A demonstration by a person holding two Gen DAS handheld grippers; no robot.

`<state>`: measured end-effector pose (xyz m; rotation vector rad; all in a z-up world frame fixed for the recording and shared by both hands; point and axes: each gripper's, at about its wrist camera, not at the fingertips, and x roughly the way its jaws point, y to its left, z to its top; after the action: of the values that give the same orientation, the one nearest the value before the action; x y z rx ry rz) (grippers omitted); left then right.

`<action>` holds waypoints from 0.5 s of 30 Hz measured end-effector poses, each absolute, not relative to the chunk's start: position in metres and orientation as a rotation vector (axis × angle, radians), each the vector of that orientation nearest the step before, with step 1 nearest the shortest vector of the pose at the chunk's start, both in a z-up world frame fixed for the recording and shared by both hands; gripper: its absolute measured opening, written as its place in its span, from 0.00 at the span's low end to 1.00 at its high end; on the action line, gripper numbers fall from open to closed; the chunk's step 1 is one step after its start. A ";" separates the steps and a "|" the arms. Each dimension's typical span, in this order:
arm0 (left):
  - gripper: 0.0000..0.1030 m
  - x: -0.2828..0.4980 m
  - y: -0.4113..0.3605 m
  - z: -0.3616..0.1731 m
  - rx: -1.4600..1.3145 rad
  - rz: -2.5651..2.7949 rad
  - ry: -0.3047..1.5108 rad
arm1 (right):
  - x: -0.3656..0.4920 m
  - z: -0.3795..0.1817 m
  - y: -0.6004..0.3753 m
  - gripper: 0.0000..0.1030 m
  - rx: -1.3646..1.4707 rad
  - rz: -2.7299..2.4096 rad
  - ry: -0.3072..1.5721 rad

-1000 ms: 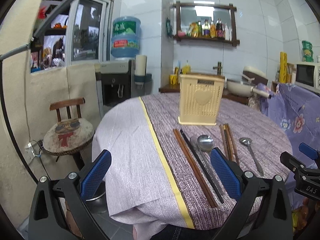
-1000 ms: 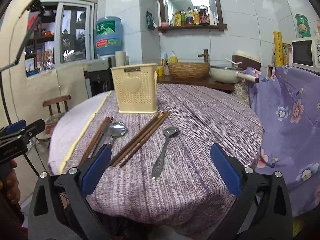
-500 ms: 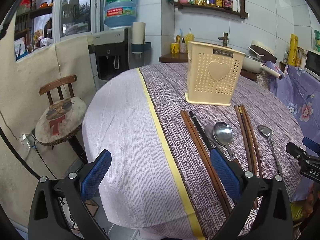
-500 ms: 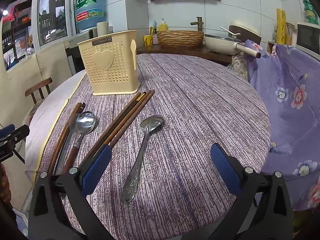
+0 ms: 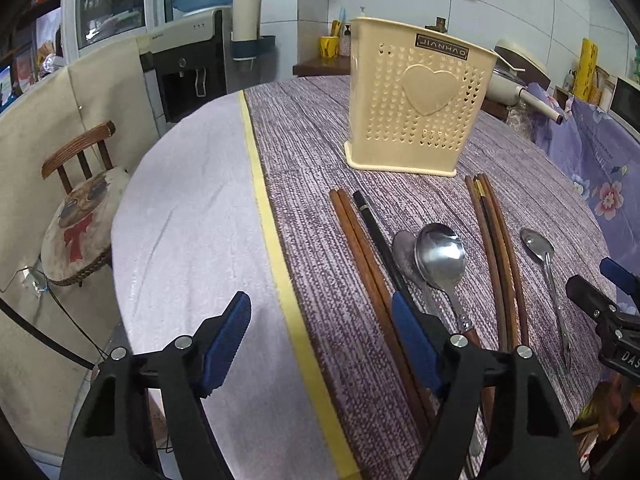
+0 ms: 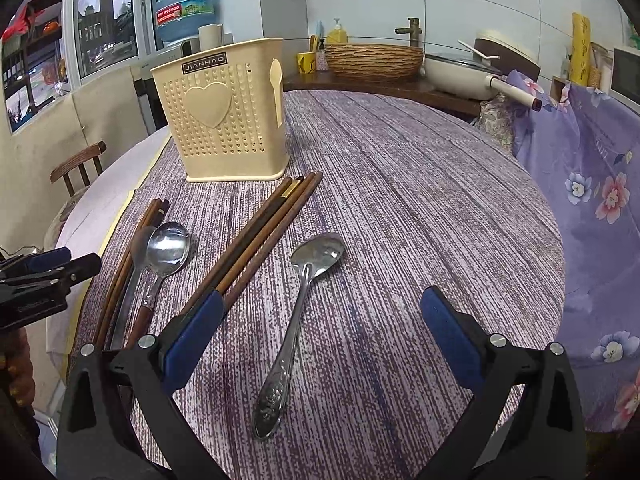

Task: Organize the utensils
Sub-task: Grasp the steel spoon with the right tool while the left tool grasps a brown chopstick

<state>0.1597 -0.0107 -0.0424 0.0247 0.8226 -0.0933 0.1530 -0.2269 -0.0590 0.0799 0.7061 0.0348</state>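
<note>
A cream perforated utensil holder stands upright on the round table. In front of it lie brown chopsticks beside a black chopstick, two overlapping spoons, a second chopstick bundle and a lone metal spoon. My left gripper is open and empty above the table's near edge, left of the brown chopsticks. My right gripper is open and empty, its fingers either side of the lone spoon's handle, above it.
The table wears a purple striped cloth with a yellow band. A wooden chair stands at the left. A water dispenser, a counter with a basket and pan are behind. A floral purple cloth hangs at the right.
Both grippers have moved forward and lower toward the table. The utensils and holder now look closer and larger. Nothing was grasped.
</note>
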 end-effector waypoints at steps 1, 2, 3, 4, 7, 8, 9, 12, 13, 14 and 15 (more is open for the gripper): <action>0.70 0.162 -0.013 -0.044 0.029 -0.094 0.830 | 0.155 -0.060 -0.226 0.95 0.076 0.033 0.710; 0.70 0.165 -0.015 -0.045 0.038 -0.092 0.836 | 0.157 -0.060 -0.225 0.95 0.072 0.033 0.713; 0.69 0.167 -0.017 -0.047 0.050 -0.089 0.841 | 0.159 -0.060 -0.224 0.95 0.066 0.035 0.716; 0.69 0.169 -0.018 -0.049 0.059 -0.086 0.849 | 0.161 -0.060 -0.223 0.95 0.061 0.035 0.718; 0.67 0.172 -0.018 -0.055 0.061 -0.078 0.872 | 0.167 -0.062 -0.223 0.95 0.047 0.024 0.729; 0.66 0.172 -0.016 -0.055 0.054 -0.078 0.869 | 0.169 -0.062 -0.223 0.95 0.045 0.019 0.735; 0.66 0.173 -0.017 -0.055 0.055 -0.072 0.872 | 0.171 -0.063 -0.223 0.95 0.044 0.014 0.740; 0.67 0.174 -0.017 -0.055 0.080 -0.054 0.879 | 0.176 -0.067 -0.222 0.95 0.037 0.010 0.761; 0.67 0.173 -0.015 -0.054 0.082 -0.050 0.880 | 0.177 -0.068 -0.222 0.95 0.035 0.010 0.765; 0.67 0.173 -0.014 -0.054 0.081 -0.046 0.882 | 0.177 -0.068 -0.222 0.95 0.033 0.009 0.766; 0.67 0.173 -0.014 -0.054 0.079 -0.045 0.886 | 0.177 -0.069 -0.222 0.95 0.033 0.009 0.767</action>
<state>0.1730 -0.0141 -0.0535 0.0787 0.8859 -0.0446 0.1775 -0.2218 -0.0685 0.0331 0.7674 0.0091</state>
